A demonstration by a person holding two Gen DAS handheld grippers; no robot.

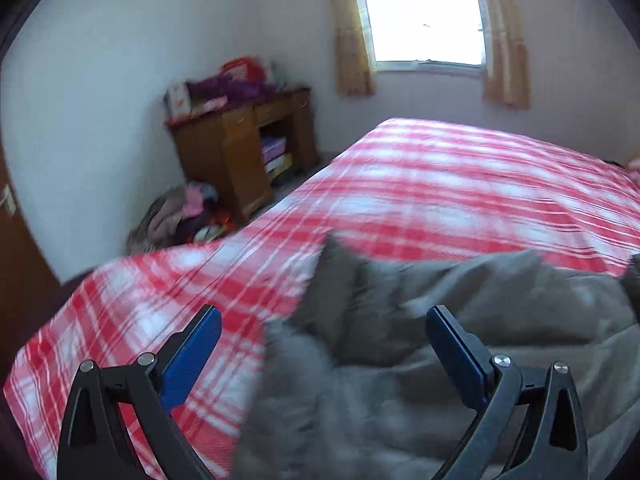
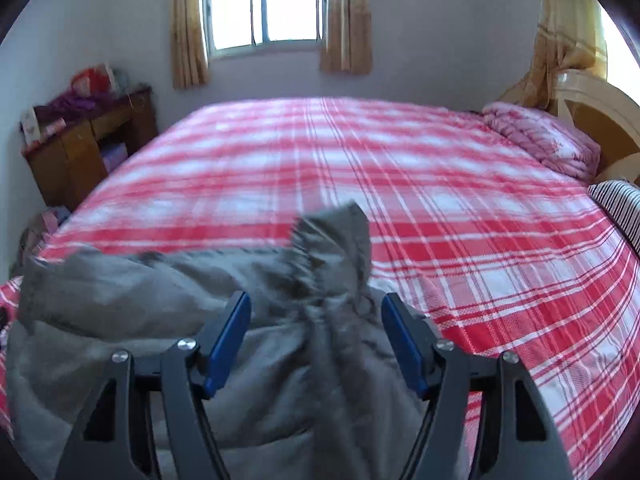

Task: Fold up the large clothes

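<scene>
A large grey garment lies crumpled on the near edge of a bed with a red and white plaid sheet. My left gripper is open, its blue-padded jaws wide apart just above the garment's left end, where a raised fold sticks up between them. In the right wrist view the garment lies at the lower left, and a bunched, raised piece stands between the jaws of my right gripper. The right gripper is open and the cloth is not pinched. Both views are blurred.
A wooden desk with clutter stands by the far left wall, with a pile of clothes on the floor beside it. A pink quilt, a striped pillow and a headboard are at the bed's right end.
</scene>
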